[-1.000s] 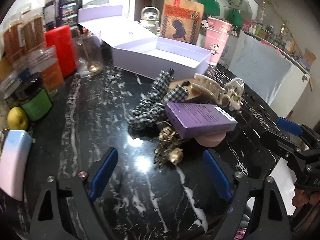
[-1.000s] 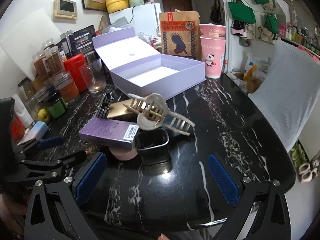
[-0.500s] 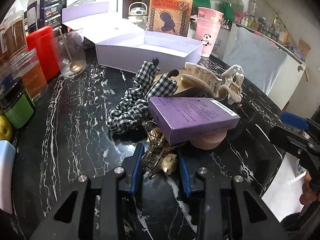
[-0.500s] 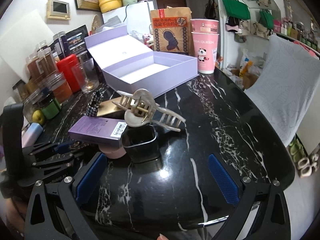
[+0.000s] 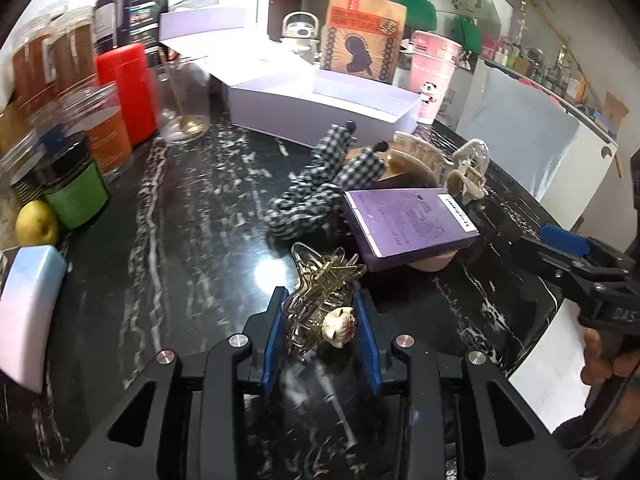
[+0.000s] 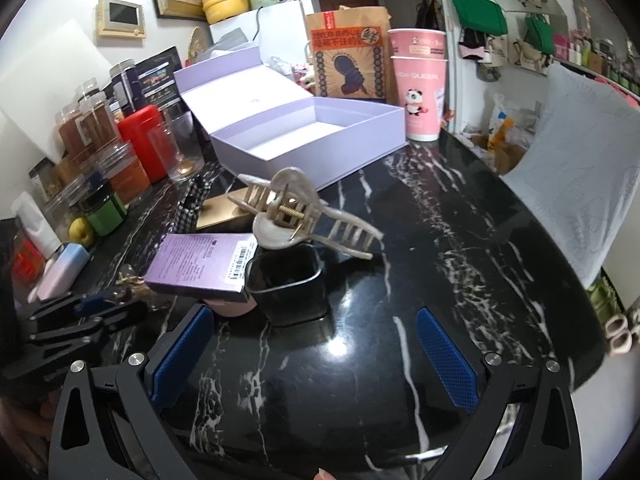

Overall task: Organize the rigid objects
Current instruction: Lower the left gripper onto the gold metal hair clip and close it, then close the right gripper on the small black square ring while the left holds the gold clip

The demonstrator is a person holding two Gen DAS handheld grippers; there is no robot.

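My left gripper (image 5: 318,296) is shut on a gold wire hair clip (image 5: 326,270) with a small white ornament, low over the black marble table (image 5: 192,216). Just beyond it a purple box (image 5: 408,220) rests on a pink round object (image 5: 432,262). A checked scrunchie (image 5: 316,192) and a beige claw clip (image 5: 432,160) lie behind. My right gripper (image 6: 314,320) is open with nothing between its fingers. A black square cup (image 6: 286,284) stands just ahead of it, beside the purple box (image 6: 200,264) and the claw clip (image 6: 296,216). An open lavender gift box (image 6: 312,136) sits at the back.
Jars, a red canister (image 5: 128,92), a glass (image 5: 184,108), a green-labelled jar (image 5: 76,188) and an apple (image 5: 36,222) line the left side. Pink cups (image 6: 420,92) and a paper bag (image 6: 348,60) stand behind the gift box. The table edge curves along the right.
My left gripper went forward around the gold clip and shut on it, then drew it a little clear of the purple box. The right gripper stayed open and almost still.
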